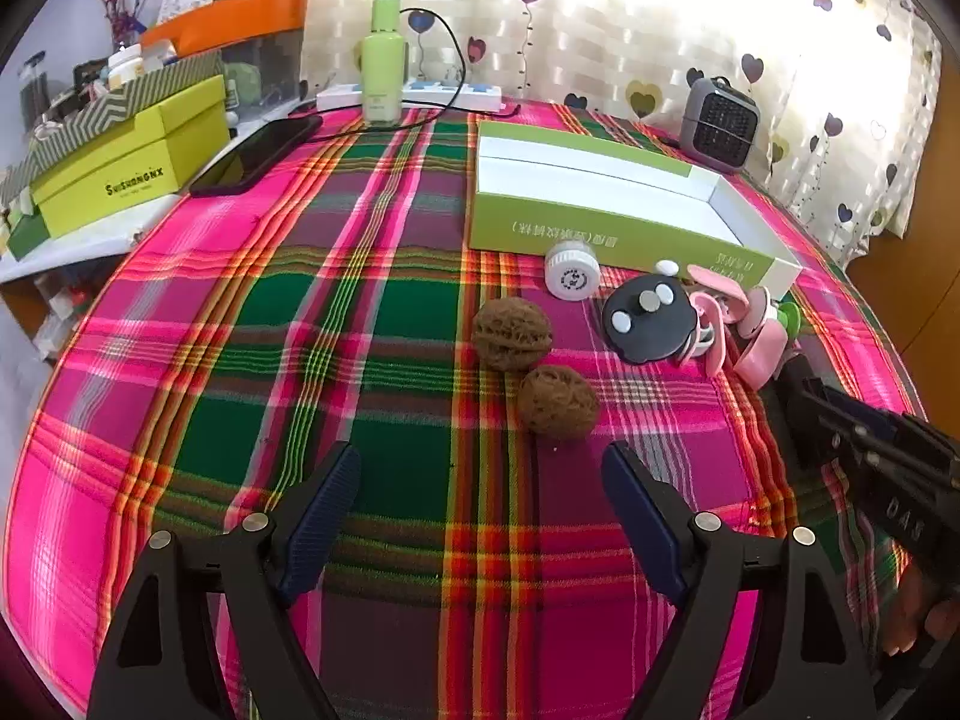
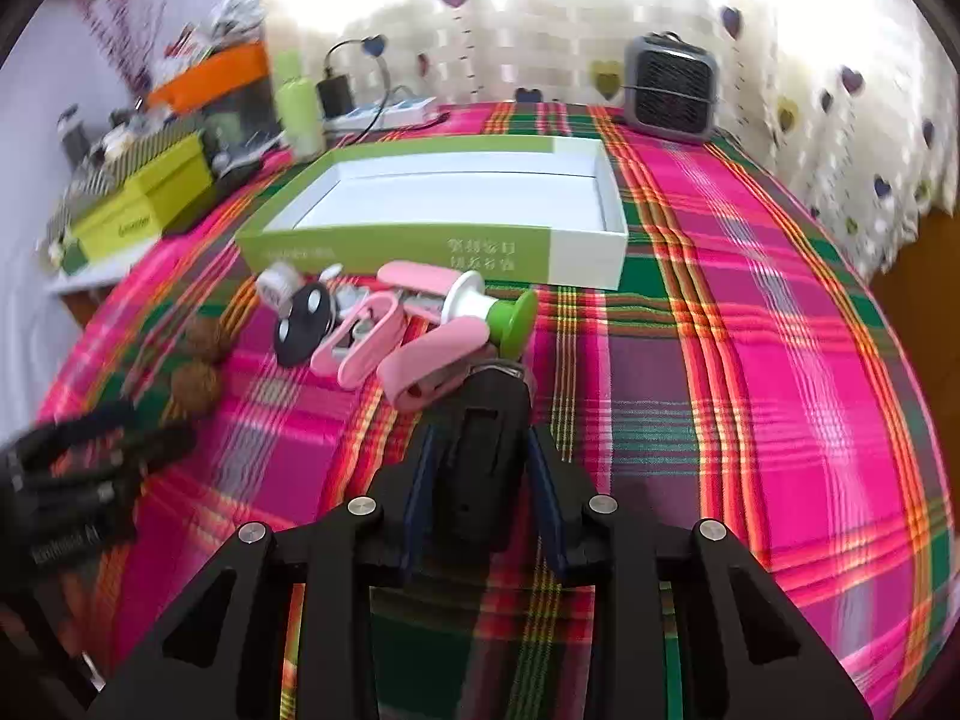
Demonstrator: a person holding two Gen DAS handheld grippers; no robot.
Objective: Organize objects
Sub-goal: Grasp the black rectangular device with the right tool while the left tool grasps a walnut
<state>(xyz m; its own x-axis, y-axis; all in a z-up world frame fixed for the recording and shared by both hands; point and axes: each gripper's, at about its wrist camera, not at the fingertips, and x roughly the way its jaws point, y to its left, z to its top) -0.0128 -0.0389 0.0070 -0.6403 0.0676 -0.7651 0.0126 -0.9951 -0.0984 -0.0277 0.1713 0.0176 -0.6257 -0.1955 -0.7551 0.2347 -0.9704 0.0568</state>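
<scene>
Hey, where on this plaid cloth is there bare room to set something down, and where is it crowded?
Free: the plaid cloth left of the two walnuts, and the stretch right of the open green-and-white box. The box's floor is bare too. Crowded: the pile of pink clips, black disc and white jar by the box's front wall.

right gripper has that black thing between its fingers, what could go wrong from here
1. The black object touches a pink clip in the crowded pile; lifting it may drag the clip or the green-and-white spool along.
2. The grip looks to sit on the object's near end only, so it might tilt or slip on the way to the open box.
3. The two walnuts are round and could roll if bumped.
</scene>
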